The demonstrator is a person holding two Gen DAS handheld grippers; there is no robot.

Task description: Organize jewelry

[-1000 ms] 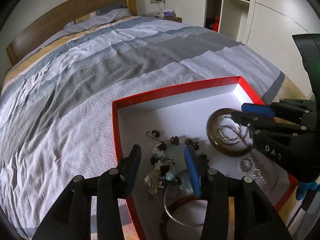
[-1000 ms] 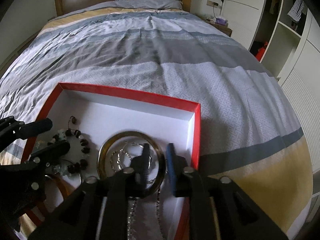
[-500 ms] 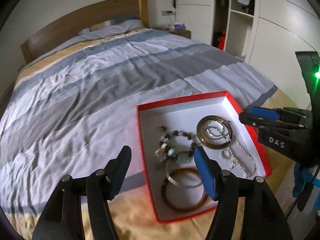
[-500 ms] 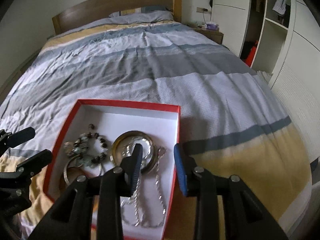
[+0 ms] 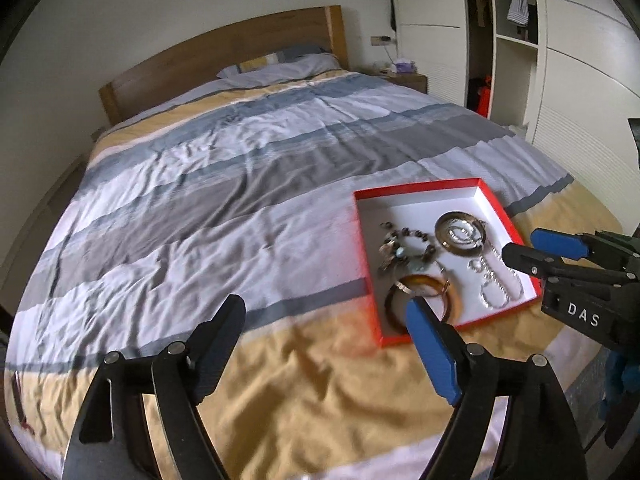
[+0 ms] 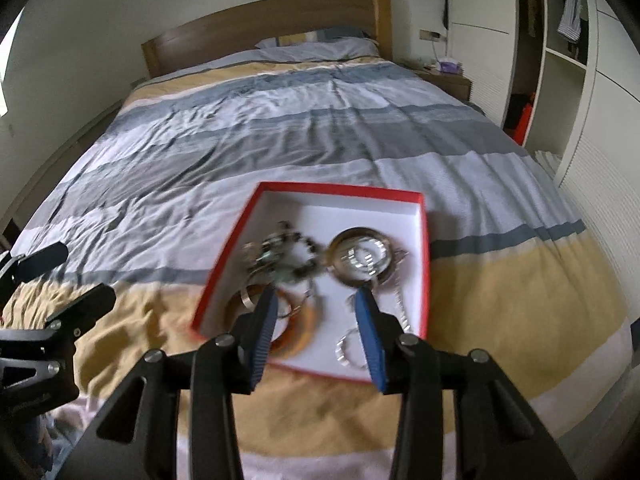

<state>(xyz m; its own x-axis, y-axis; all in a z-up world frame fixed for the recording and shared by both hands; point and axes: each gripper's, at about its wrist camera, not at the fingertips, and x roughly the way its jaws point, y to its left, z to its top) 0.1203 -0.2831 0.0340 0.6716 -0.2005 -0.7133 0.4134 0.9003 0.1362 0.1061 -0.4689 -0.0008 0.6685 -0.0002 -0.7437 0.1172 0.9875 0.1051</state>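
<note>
In the left wrist view the left tongs [image 5: 324,320] gape wide over the yellow band of the bedspread with nothing between them, their jaws having just been opening, and the red box [image 5: 366,248] of jewelry lies at their 2 o'clock. The right tongs [image 6: 316,312] stand partly open and empty, also just opening, directly over the box's [image 6: 424,264] near end. Inside, nearest lies an amber bangle [image 6: 300,332], then a dark bead bracelet [image 6: 288,256] and, at 1 o'clock, a bronze ring dish [image 6: 362,258] holding silver rings, the striped bed [image 6: 300,128] stretching beyond.

Red box [image 6: 424,240] (jewelry inside) lies on bed [image 6: 280,120].
</note>
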